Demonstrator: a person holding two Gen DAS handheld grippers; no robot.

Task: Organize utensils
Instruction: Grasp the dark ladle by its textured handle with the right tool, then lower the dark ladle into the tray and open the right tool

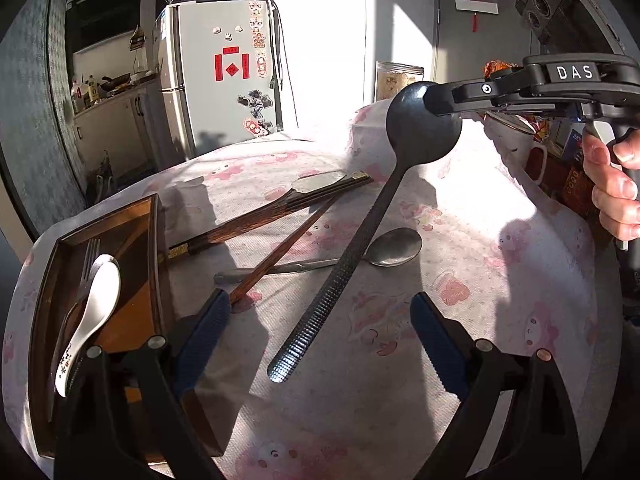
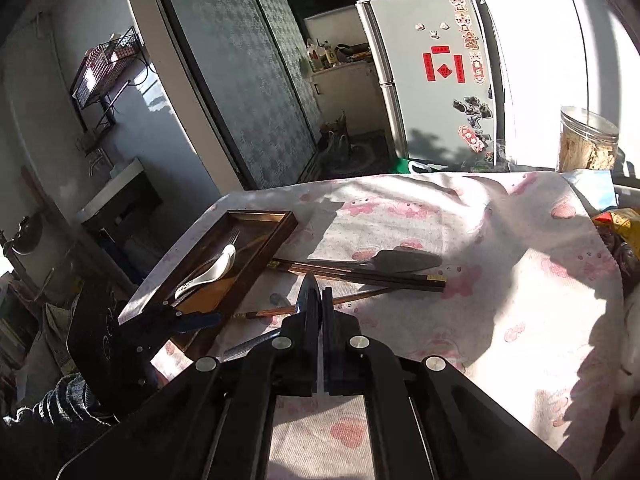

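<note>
Right wrist: hand-held gripper (image 2: 320,300) hides black spoon (image 2: 309,292) bowl.

Home kitchen; magnet-covered fridge (image 1: 224,76); cloth-covered table (image 1: 460,280).

The right claw (image 2: 320,312) pinches the black spoon (image 2: 309,296) (seen edge-on) above the scattered chopsticks (image 2: 360,274).

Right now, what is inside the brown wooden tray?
Inside the brown wooden tray lie a white ceramic spoon and a metal fork, partly under the spoon. The left gripper covers the tray's near end, so anything there cannot be seen.
</note>
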